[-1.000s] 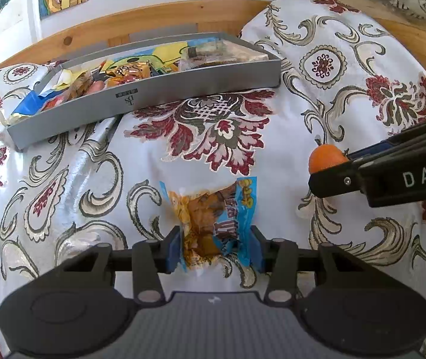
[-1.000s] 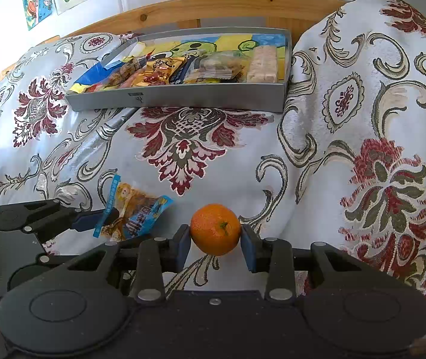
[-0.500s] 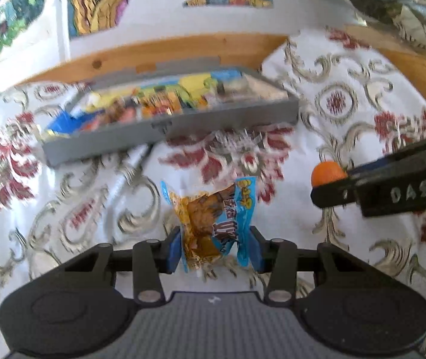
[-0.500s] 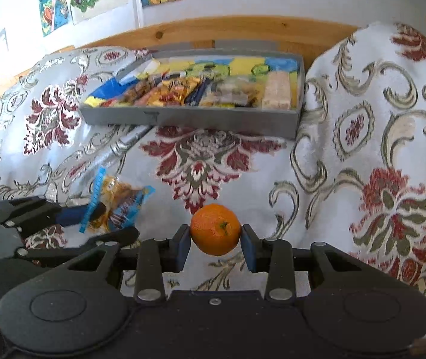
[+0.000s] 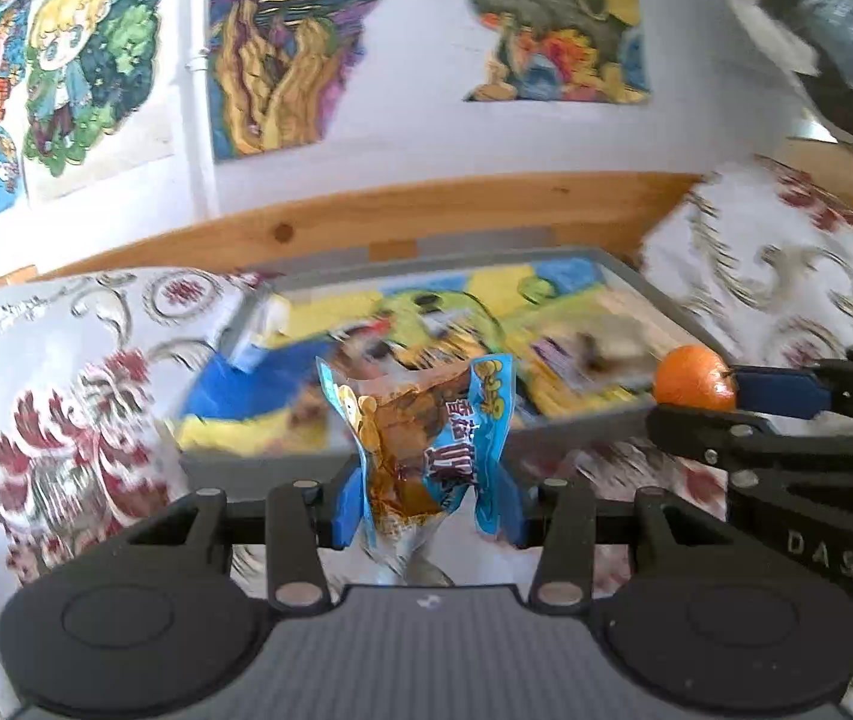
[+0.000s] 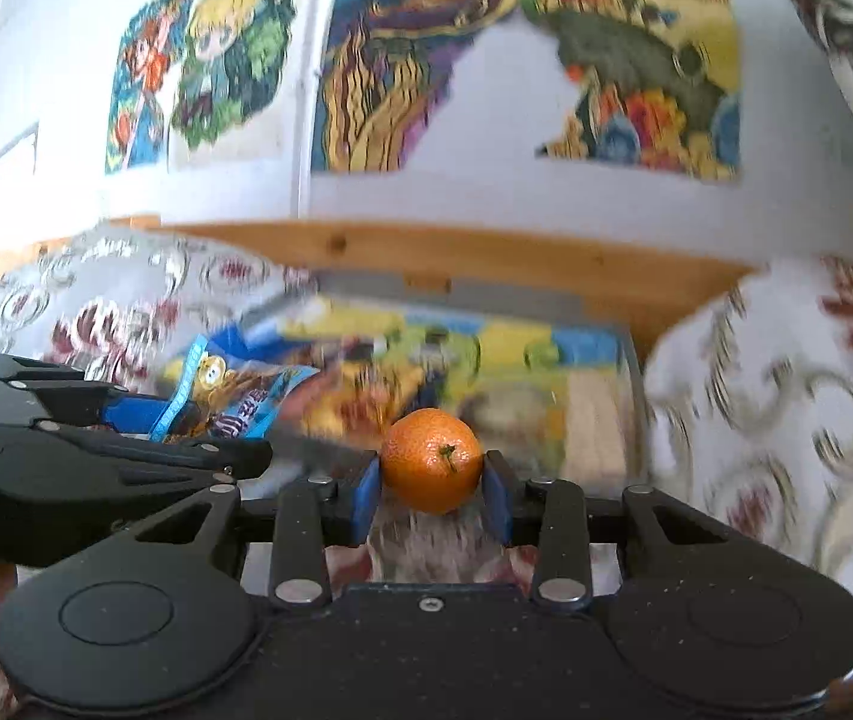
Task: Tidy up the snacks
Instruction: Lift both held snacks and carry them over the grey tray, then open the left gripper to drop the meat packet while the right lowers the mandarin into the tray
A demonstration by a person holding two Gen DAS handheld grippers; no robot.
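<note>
The shallow grey rectangular tray [image 5: 582, 427] on the floral bedspread [image 5: 66, 420] holds colourful wrapped snacks, blurred beyond telling apart. Since a second ago both grippers have risen toward it: the left gripper [image 5: 429, 495] pinches a crinkled blue-edged snack packet [image 5: 420, 450], the right gripper [image 6: 431, 489] clamps a small orange mandarin [image 6: 431, 459].
</note>
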